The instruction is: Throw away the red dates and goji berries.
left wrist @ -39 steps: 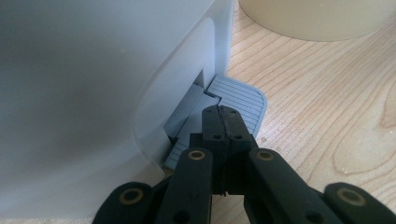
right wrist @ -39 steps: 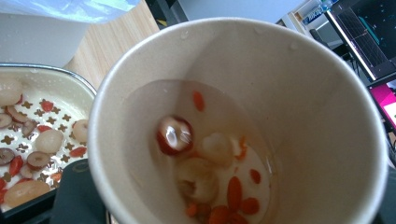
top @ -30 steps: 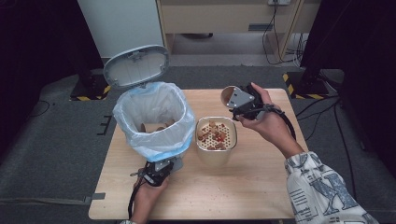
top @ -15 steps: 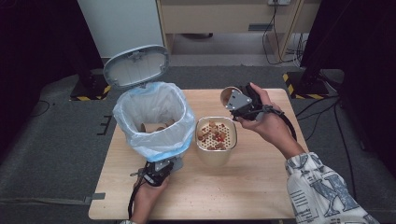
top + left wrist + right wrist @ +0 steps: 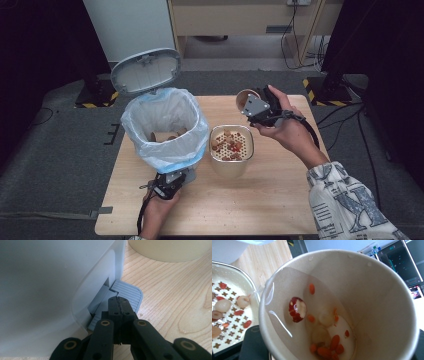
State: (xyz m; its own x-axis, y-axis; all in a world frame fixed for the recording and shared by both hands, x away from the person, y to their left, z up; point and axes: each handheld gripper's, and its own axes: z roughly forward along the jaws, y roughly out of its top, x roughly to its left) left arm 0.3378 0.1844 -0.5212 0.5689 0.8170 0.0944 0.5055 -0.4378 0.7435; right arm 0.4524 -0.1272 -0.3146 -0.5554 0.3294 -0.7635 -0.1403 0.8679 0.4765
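Brown paper is what we hold in the right tool (image 5: 254,106): a paper cup (image 5: 245,99), pinched by its wall and tipped on its side above the far right part of the wooden worktop (image 5: 280,200). Looking along that tool, we see straight into the cup's mouth (image 5: 342,302), where a red date with a pale bitten face (image 5: 297,309), small orange-red berries (image 5: 329,347) and a little liquid cling to the lower inside wall. Just left of the cup, below its rim, sits a cream strainer bowl (image 5: 230,150) with a perforated tray (image 5: 229,322) carrying more berries and pale fruit pieces. Our left tool (image 5: 170,185) is pressed together with nothing between its tips, which rest on the ribbed grey pedal (image 5: 128,293) at the foot of the white bin (image 5: 165,127). Beyond that tool the bin stands with its grey lid (image 5: 146,71) raised, a pale blue bag (image 5: 172,157) folded over the rim, and brown cups lying inside at the bottom (image 5: 162,136). The strainer bowl stands just right of the bin, between our two tools.
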